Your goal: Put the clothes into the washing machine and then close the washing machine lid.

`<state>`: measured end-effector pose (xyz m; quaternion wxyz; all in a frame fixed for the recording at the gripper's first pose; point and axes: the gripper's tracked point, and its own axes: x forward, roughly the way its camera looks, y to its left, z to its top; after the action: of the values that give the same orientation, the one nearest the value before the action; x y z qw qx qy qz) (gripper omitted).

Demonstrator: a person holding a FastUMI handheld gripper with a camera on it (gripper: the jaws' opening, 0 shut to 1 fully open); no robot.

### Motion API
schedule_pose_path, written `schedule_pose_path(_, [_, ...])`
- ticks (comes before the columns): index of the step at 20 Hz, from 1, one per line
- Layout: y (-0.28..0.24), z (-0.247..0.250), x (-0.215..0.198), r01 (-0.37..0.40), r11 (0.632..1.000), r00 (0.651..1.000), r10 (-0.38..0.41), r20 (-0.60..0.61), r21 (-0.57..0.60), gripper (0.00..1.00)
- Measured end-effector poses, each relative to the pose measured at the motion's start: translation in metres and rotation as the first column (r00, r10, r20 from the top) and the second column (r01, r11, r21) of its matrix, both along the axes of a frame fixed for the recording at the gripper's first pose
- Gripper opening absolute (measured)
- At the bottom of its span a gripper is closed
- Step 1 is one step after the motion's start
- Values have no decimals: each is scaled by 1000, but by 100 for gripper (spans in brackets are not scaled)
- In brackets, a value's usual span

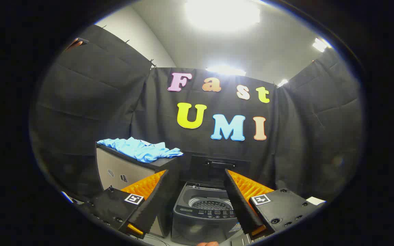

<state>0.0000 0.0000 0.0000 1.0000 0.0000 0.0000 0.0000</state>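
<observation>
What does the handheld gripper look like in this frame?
The gripper has two wedge-shaped jaws with ribbed inner faces, each on a blocky mount carrying a square black-and-white marker and round screw heads. The jaws stand open, the washing machine beyond them.

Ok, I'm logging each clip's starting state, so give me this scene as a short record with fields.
clothes: light blue garment lying crumpled on top of the cabinet
washing machine: small top-loader, just ahead of the tongs, beside the cabinet
lid: raised, drum exposed and looking empty
tongs: open, holding nothing, fingers apart either side of the machine
task stage: nothing loaded yet
</observation>
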Motion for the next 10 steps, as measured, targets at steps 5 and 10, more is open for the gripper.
schedule_pose_path(5, [4,-7,-1,-2,1000,1000,2,-18,-9,98])
schedule_pose_path(10, [5,-7,-1,0,1000,1000,0,-25,-22,98])
